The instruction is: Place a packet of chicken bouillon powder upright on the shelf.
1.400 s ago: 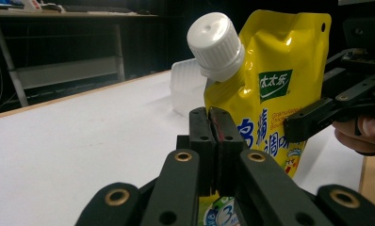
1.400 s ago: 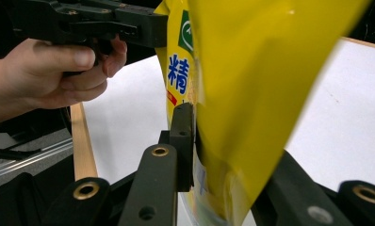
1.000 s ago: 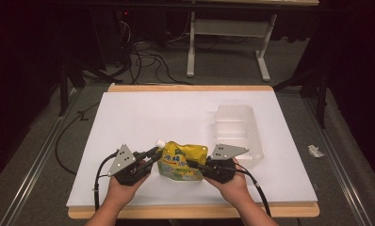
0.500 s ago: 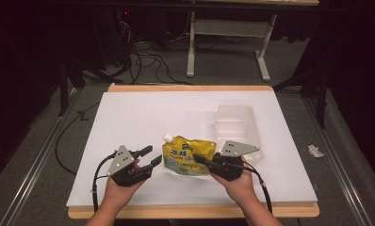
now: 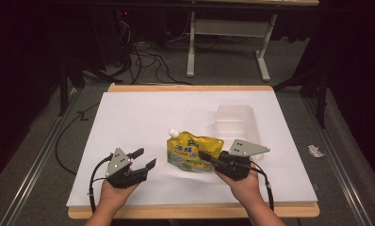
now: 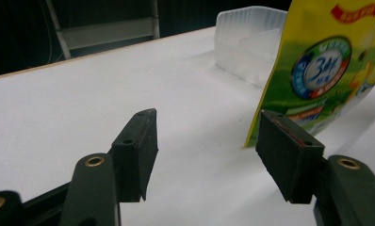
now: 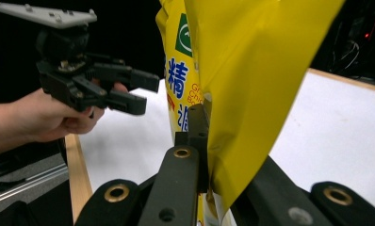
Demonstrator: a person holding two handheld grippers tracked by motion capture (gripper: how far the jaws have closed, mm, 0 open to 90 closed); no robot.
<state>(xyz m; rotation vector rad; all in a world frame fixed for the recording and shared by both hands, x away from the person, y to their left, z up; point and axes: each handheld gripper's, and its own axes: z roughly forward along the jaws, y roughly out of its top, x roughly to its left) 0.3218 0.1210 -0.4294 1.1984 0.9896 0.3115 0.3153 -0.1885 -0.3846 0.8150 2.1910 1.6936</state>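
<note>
A yellow spouted pouch [image 5: 190,153] with a white cap hangs tilted just above the white table top [image 5: 143,117], at front centre. My right gripper [image 5: 203,155] is shut on the pouch's lower right edge; in the right gripper view the yellow film [image 7: 251,84] is pinched between the jaws. My left gripper [image 5: 146,157] stands to the left of the pouch, apart from it. Its jaws have just been opening and hold nothing [image 6: 205,117]. The pouch [image 6: 327,70] rises beyond that gripper's right fingertip. The left gripper [image 7: 148,93] also appears in the right gripper view.
A clear plastic container [image 5: 232,120] sits on the table behind the pouch, towards the right. The wooden table edge [image 5: 190,211] runs along the front. Cables and a metal frame lie on the floor behind; a paper scrap [image 5: 313,150] lies on the floor at right.
The left gripper's jaws opened and let go of the pouch. The right gripper rose and shifted right with the pouch, which now hangs from that gripper alone.
</note>
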